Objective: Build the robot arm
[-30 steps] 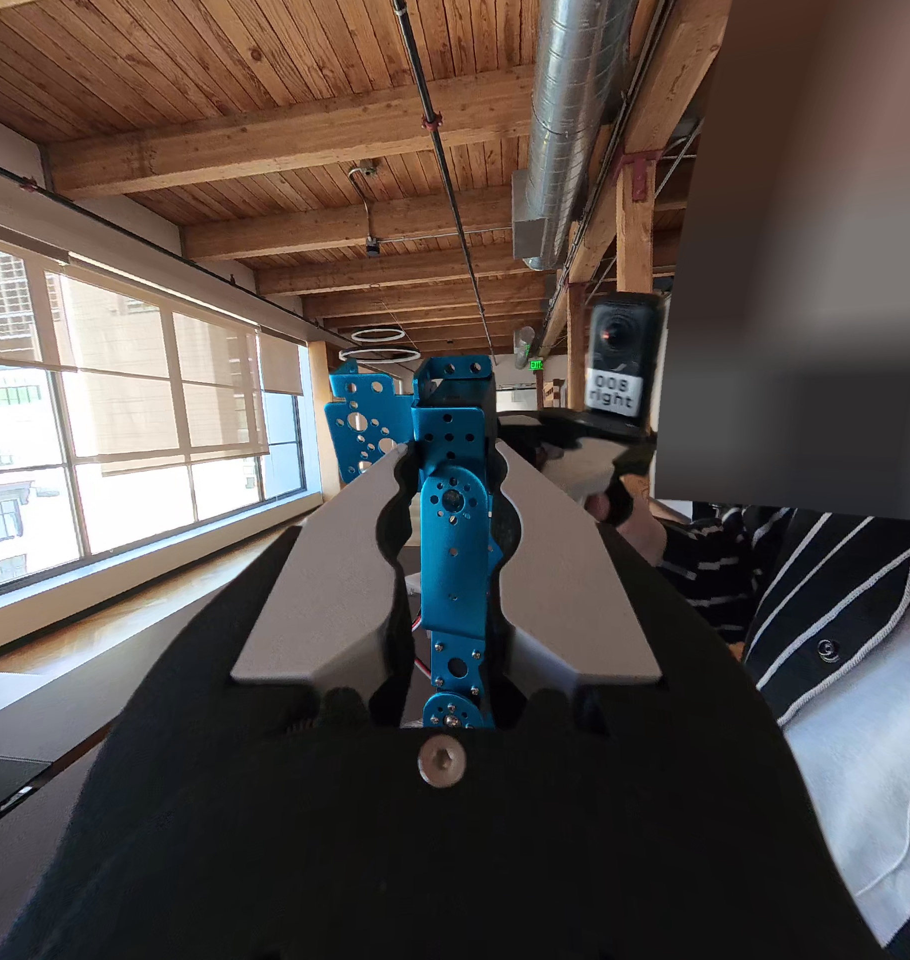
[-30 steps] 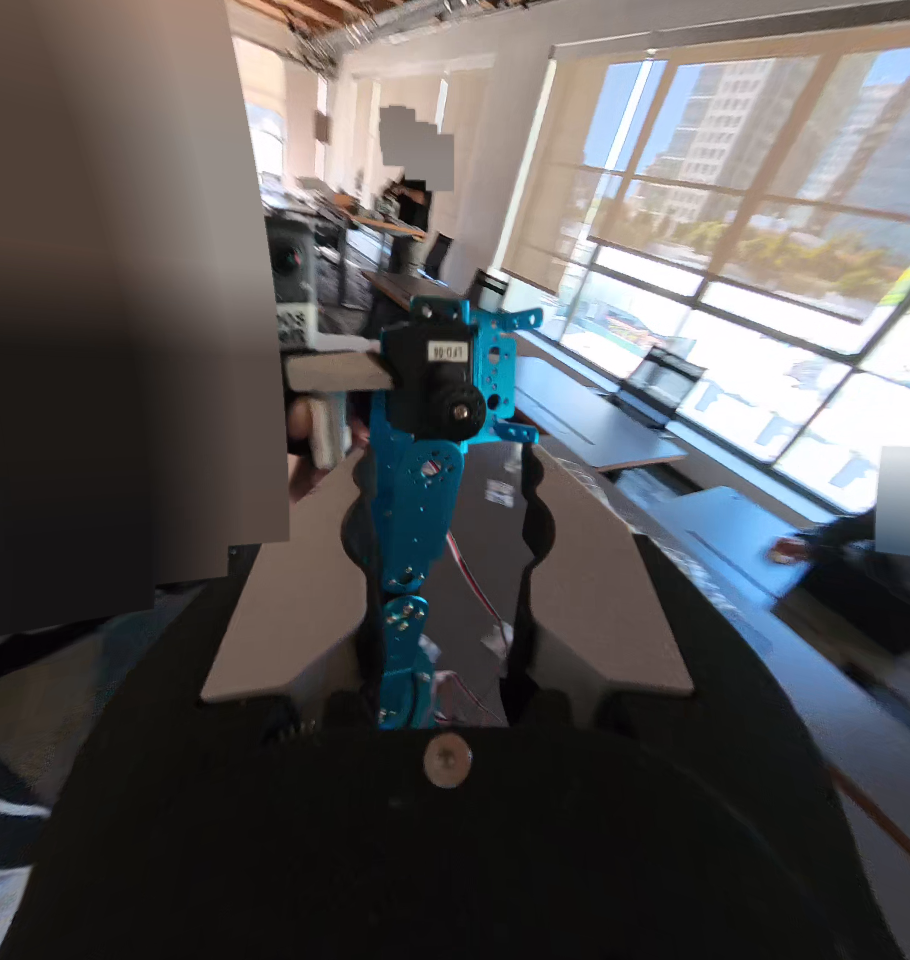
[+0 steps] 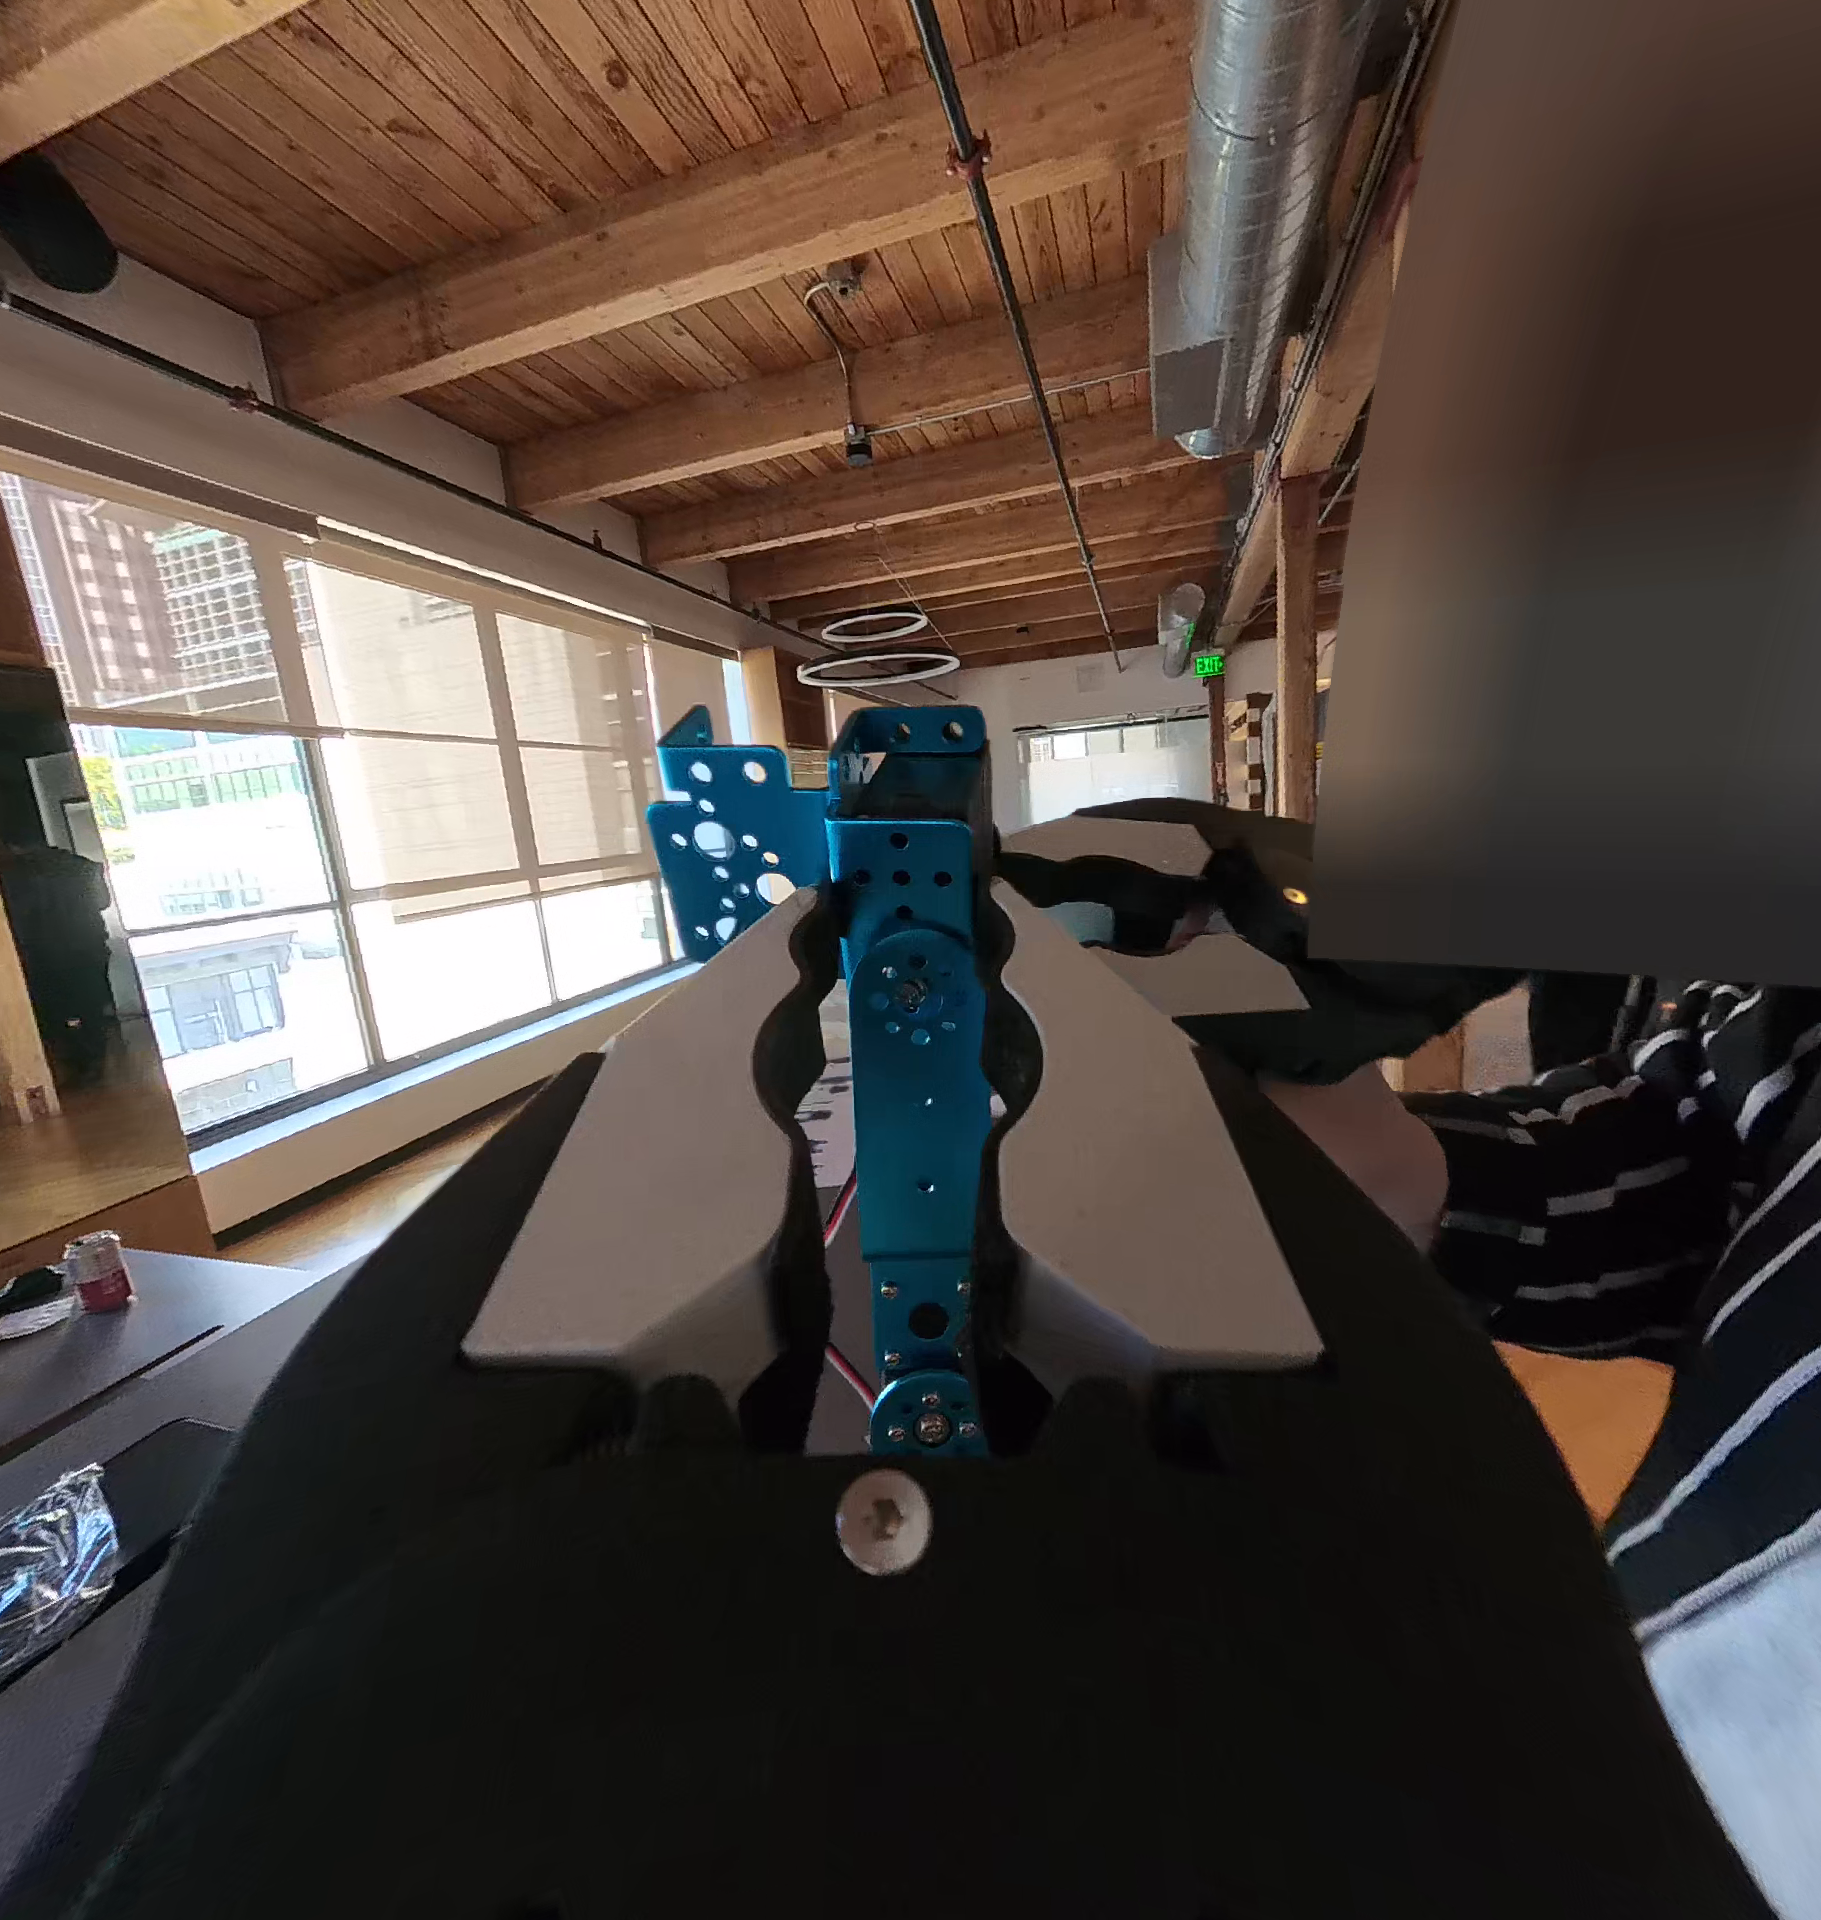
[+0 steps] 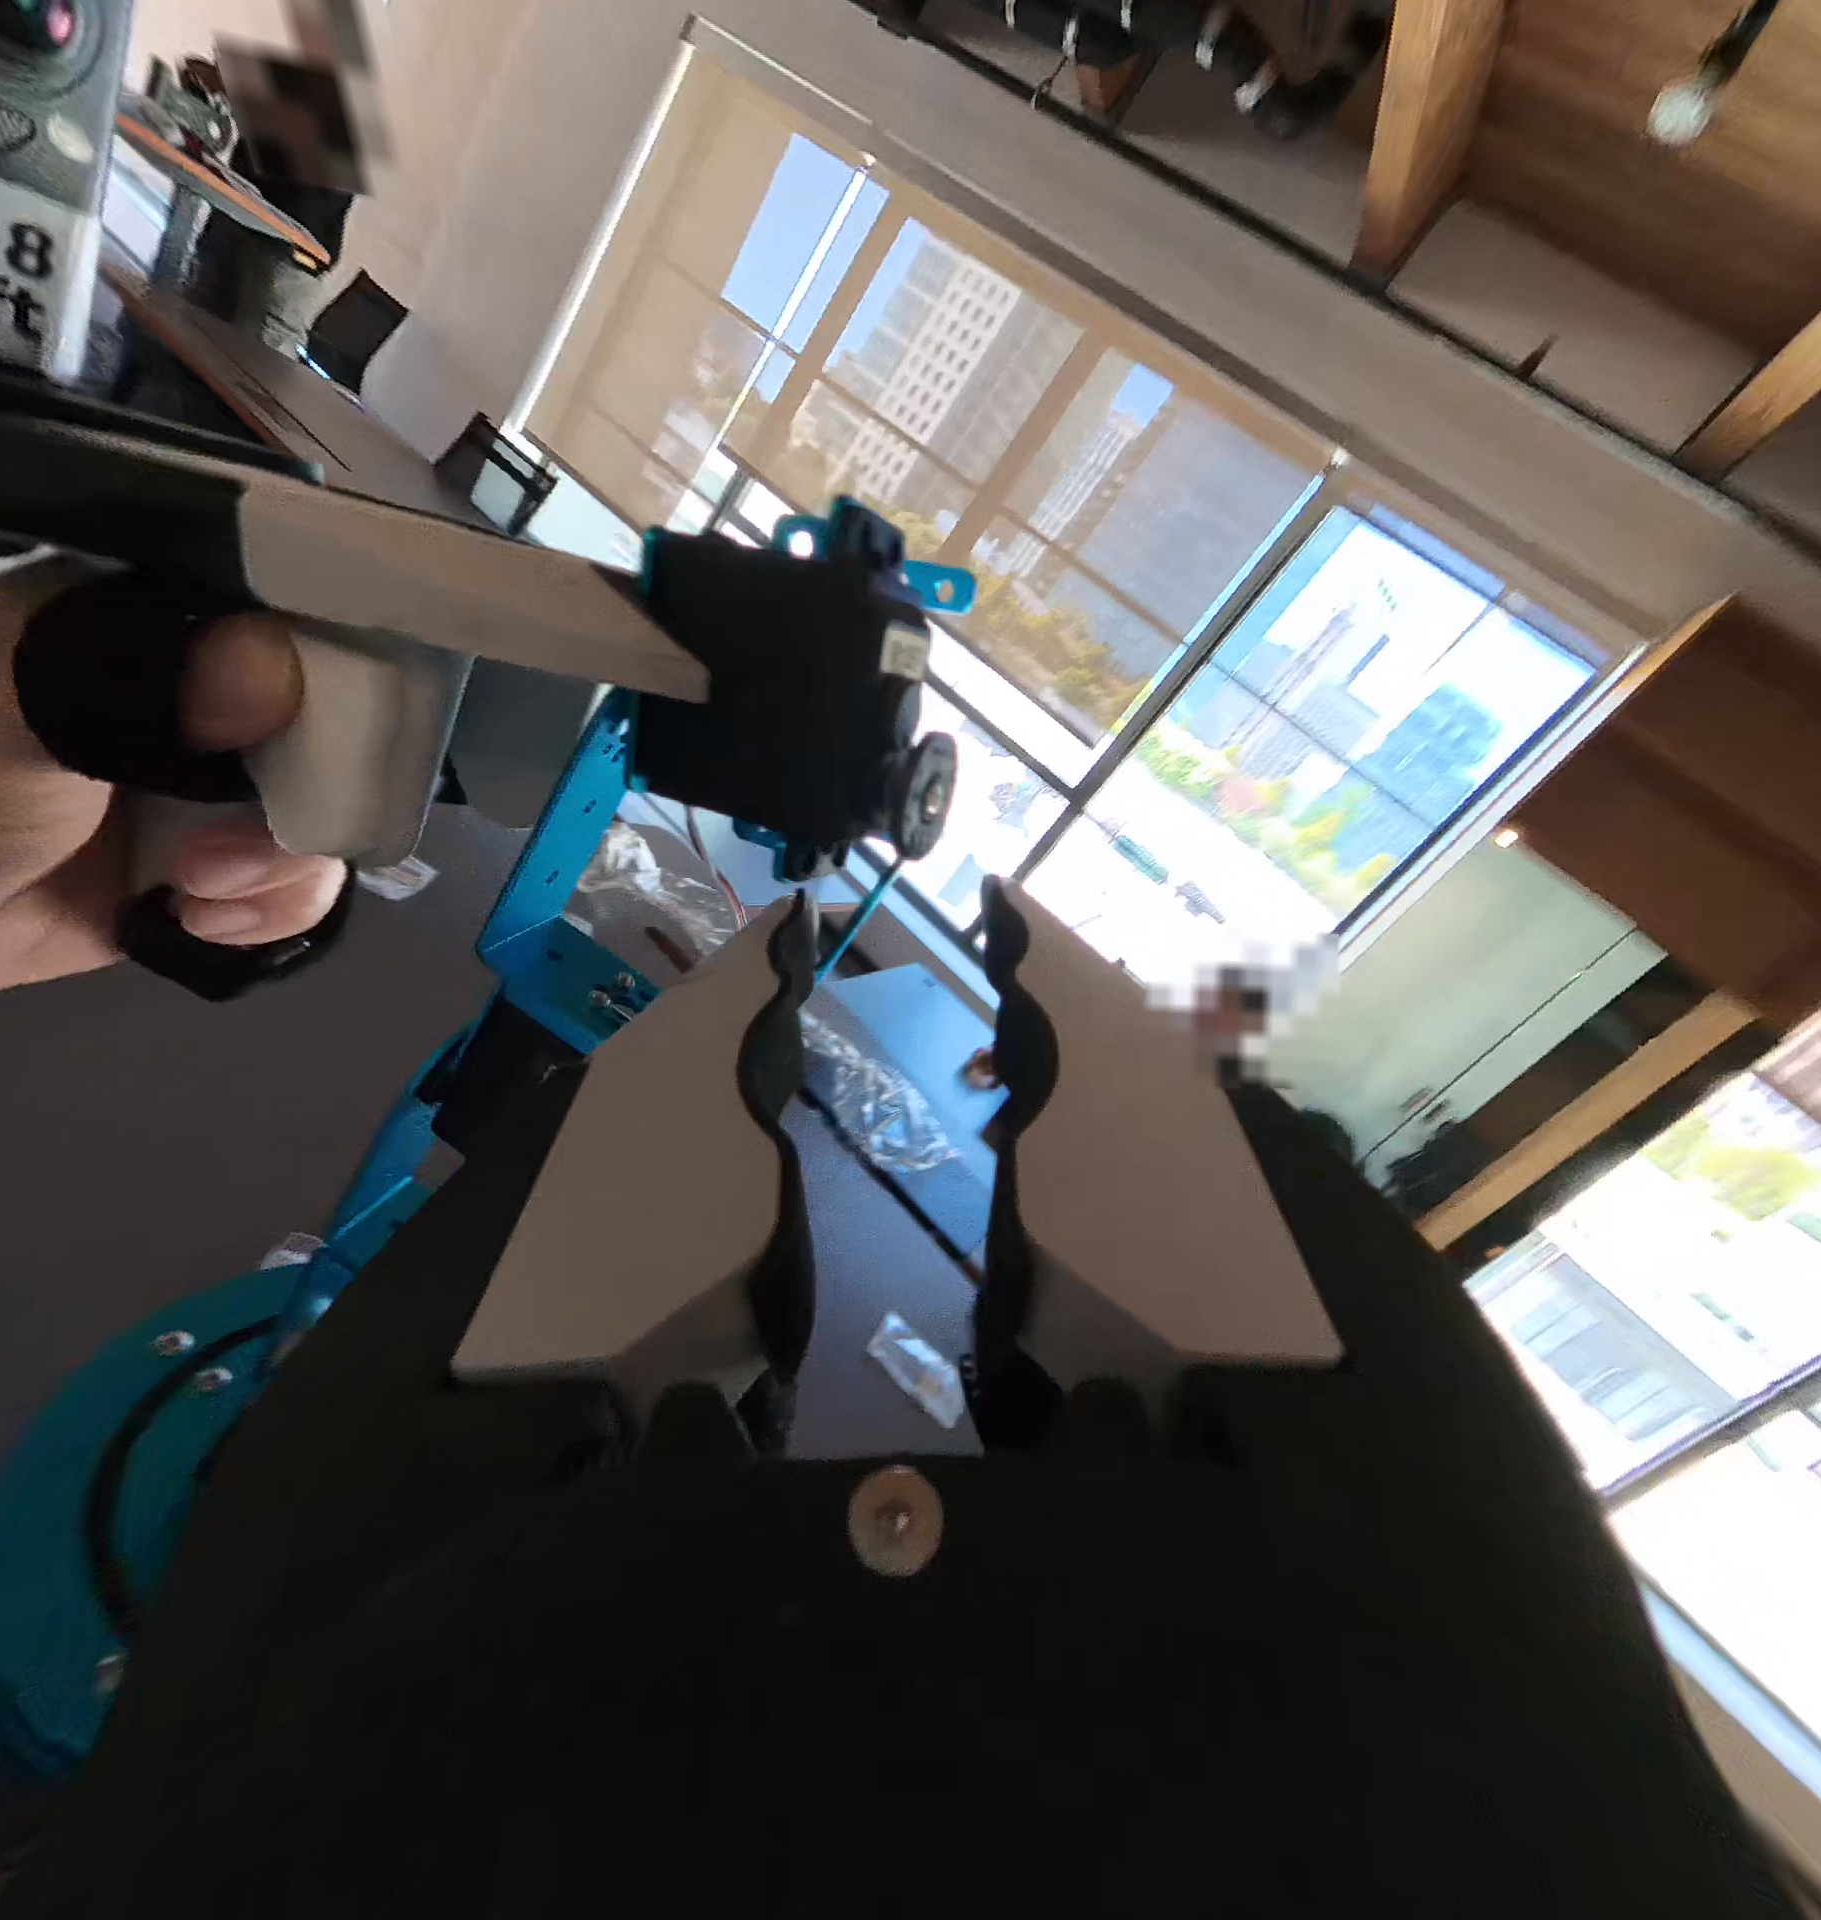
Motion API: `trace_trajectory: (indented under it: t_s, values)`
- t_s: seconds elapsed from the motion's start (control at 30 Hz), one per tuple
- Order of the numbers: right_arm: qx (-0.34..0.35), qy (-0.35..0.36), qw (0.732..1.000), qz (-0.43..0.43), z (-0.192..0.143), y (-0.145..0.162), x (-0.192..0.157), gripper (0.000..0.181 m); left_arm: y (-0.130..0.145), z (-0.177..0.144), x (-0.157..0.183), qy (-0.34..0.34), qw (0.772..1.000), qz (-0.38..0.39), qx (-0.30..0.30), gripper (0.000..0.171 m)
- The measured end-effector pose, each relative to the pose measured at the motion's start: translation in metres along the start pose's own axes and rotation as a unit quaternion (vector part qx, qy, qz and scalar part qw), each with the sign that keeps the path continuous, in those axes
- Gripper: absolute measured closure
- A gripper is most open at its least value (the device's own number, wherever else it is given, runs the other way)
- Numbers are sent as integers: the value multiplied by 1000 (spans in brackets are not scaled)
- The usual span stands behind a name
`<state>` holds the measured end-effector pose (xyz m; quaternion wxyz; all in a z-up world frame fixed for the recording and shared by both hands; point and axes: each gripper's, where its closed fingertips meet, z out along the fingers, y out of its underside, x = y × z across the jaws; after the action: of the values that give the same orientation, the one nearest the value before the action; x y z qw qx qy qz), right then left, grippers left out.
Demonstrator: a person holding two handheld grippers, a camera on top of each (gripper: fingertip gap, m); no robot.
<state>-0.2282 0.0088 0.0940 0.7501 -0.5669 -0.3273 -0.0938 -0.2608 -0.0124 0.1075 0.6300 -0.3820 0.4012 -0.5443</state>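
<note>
Bright blue perforated bracket (image 3: 921,1081) at frame centre, between the grey-and-black left claw (image 3: 906,925); black servo (image 4: 792,696) left of centre; striped black-and-white sleeve (image 3: 1612,1174) at right; red can (image 3: 99,1270) lower left; dark grey counter (image 3: 106,1361).

The blue perforated-metal robot arm (image 3: 918,1081), with black servos and red-white wires, stands upright off the dark worktop, clamped between the left gripper's (image 3: 906,914) fingers, while the right gripper (image 4: 890,914) gapes empty just beside its black servo (image 4: 797,707).

Lots hidden here
Blue bracket arm (image 3: 921,1081) base sits behind the left tool (image 3: 901,909); its round base (image 4: 64,1496) runs off-frame.
</note>
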Motion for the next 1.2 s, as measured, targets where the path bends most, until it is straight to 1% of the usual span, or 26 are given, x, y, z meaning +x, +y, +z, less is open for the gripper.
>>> trace_trajectory:
  t_s: [0.03, 0.1, 0.3, 0.47, 0.63, 0.8, 0.83, 0.87, 0.9, 0.93, 1.0, 1.03, 1.1, 1.13, 1.2]
  values:
    - [9, 7, 999, -30, -1, -3, -1, 155, 0, 0, 0, -4, 1000, 4, 0, 149]
    - [14, 26, 996, -82, -2, -5, -2, 158, 0, 0, 1, -8, 1000, 7, -2, 148]
    - [17, 43, 990, -136, -2, -7, -1, 153, 1, 1, 1, -17, 1000, 10, -6, 149]
    - [17, 51, 979, -195, 1, -8, -2, 159, 1, 0, -2, -26, 1000, 8, -9, 148]
    - [20, 46, 981, -189, 1, -8, -3, 160, 1, -1, -3, -21, 1000, -6, -5, 148]
    - [23, 46, 981, -188, 1, -8, -3, 160, 1, 0, -4, -22, 1000, -1, 3, 147]
    - [23, 45, 981, -188, 2, -7, -3, 161, 0, -1, -6, -28, 1000, -1, 7, 142]
    - [23, 43, 981, -188, 2, -7, -4, 161, -1, -1, -9, -41, 999, -1, 14, 132]
    - [24, 42, 981, -187, 2, -7, -4, 161, -2, -1, -12, -49, 999, 0, 18, 131]
    - [24, 43, 981, -188, 2, -8, -4, 161, -1, -1, -10, -44, 999, -1, 16, 138]
    - [24, 44, 981, -189, 2, -8, -4, 161, -1, -1, -9, -38, 999, -7, 15, 138]
    - [25, 44, 981, -190, 2, -8, -4, 161, -1, -1, -10, -38, 999, -9, 15, 136]
    - [25, 46, 980, -194, 3, -8, -4, 161, -4, -1, -15, -56, 998, -4, 22, 119]
    - [24, 47, 979, -195, 3, -8, -4, 161, -6, -1, -16, -63, 998, 7, 25, 122]
    - [23, 48, 979, -196, 4, -8, -5, 161, -7, -1, -13, -61, 998, 27, 20, 137]
